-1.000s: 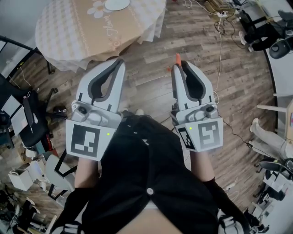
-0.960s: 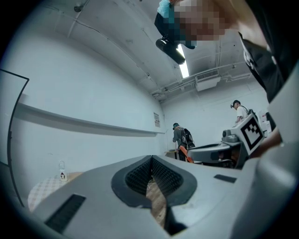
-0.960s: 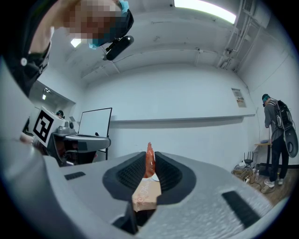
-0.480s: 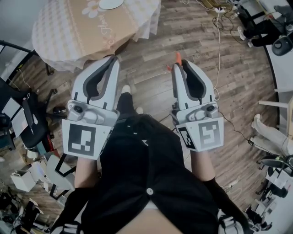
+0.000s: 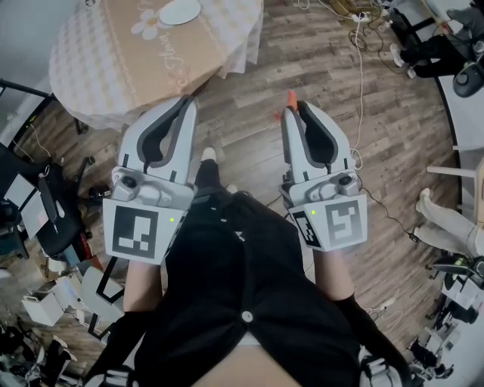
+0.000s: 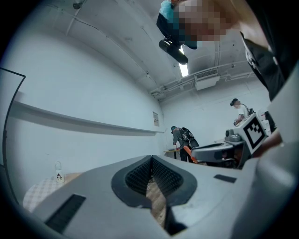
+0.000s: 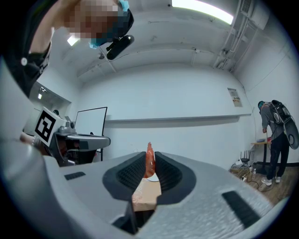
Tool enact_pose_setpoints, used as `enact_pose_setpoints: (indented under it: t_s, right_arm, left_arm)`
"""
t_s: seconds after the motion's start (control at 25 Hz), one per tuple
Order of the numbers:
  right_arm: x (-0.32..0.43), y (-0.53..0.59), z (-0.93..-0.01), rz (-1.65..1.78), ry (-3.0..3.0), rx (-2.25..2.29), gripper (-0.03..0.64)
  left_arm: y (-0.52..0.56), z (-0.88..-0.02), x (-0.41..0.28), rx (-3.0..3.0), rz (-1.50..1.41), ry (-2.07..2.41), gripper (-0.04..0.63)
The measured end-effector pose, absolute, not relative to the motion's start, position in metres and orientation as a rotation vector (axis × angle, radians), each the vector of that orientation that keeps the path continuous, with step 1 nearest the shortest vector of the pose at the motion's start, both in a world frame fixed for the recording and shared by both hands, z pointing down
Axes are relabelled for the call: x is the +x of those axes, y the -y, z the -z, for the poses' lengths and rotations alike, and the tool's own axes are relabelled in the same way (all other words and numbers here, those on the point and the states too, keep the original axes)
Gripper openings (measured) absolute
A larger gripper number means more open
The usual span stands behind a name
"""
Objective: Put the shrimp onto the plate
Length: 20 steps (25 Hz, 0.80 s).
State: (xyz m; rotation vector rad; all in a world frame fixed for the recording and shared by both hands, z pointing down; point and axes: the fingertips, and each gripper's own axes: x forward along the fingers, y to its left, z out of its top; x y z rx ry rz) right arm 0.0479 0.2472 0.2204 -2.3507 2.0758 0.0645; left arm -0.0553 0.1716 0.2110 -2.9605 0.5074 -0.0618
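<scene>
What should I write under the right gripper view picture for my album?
The right tool grips an orange shrimp, its tip poking out past the pads.

Open wooden floor (image 5: pixel 249 106) lies just in front of the worktop (image 5: pixel 98 68). A plate (image 5: pixel 180 11) sits near the worktop's far edge, with free cloth beside it. Cables (image 5: pixel 361 68) trail to the worktop's right, and a black chair (image 5: pixel 53 219) stands to its left.

shrimp (image 7: pixel 149 164): orange, upright, pinched in right tool (image 7: pixel 150 156) | plate (image 5: pixel 180 10): white, on round table (image 5: pixel 106 60)
</scene>
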Motion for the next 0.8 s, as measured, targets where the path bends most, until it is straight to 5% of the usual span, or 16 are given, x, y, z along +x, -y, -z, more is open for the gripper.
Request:
enact_pose_setpoints:
  t_s: [0.8]
  right_arm:
    - [0.091, -0.127, -0.211, -0.070, -2.047, -2.393, 0.049]
  left_arm:
    - [-0.047, -0.206, -0.009, -2.982, 0.035, -0.466, 0.003]
